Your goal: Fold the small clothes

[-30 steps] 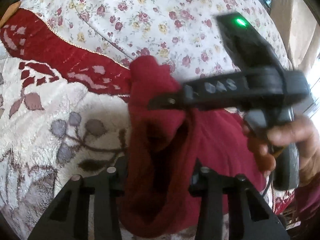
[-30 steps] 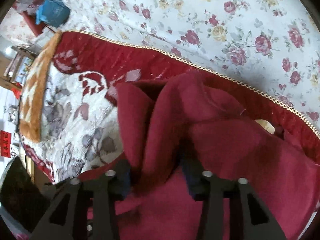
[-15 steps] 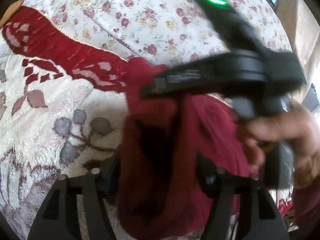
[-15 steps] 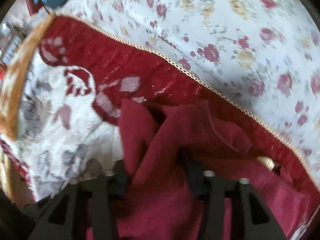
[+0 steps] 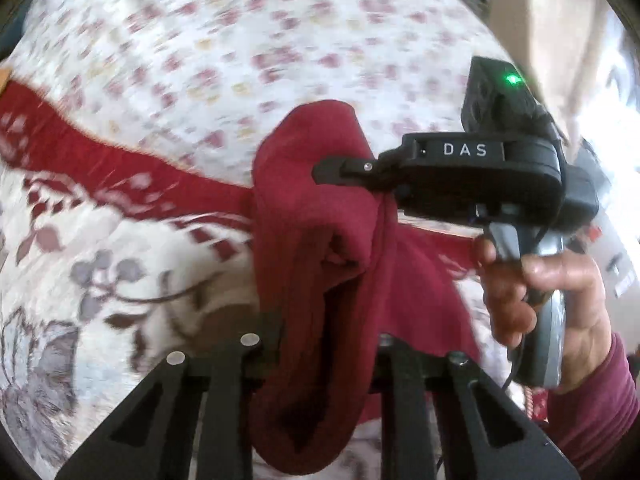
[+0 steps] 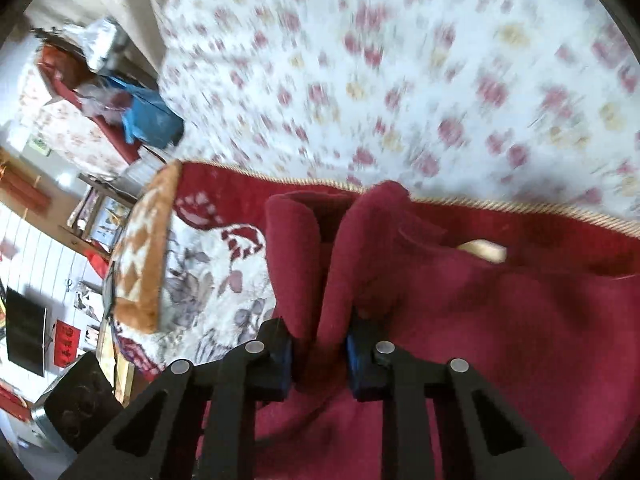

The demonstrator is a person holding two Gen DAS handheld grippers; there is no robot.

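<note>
A dark red fleece garment (image 5: pixel 316 248) hangs bunched between both grippers above the bed. My left gripper (image 5: pixel 326 344) is shut on a thick fold of the red garment at its lower part. My right gripper (image 6: pixel 318 354) is shut on the same red garment (image 6: pixel 460 320); a cream label (image 6: pixel 484 250) shows at its neckline. In the left wrist view the right gripper (image 5: pixel 348 168) comes in from the right, held by a hand (image 5: pixel 552 296), pinching the garment's upper edge.
A plush blanket with a dark red border and grey flower pattern (image 5: pixel 100 264) lies on the bed, over a white floral sheet (image 5: pixel 240 48). An orange-patterned blanket edge (image 6: pixel 140 256) hangs at the bed's side. Room furniture and a blue bag (image 6: pixel 148 120) lie beyond.
Both grippers have lifted the garment higher off the blanket. The right gripper has moved up and to the right in the left wrist view. Both stay shut on the cloth.
</note>
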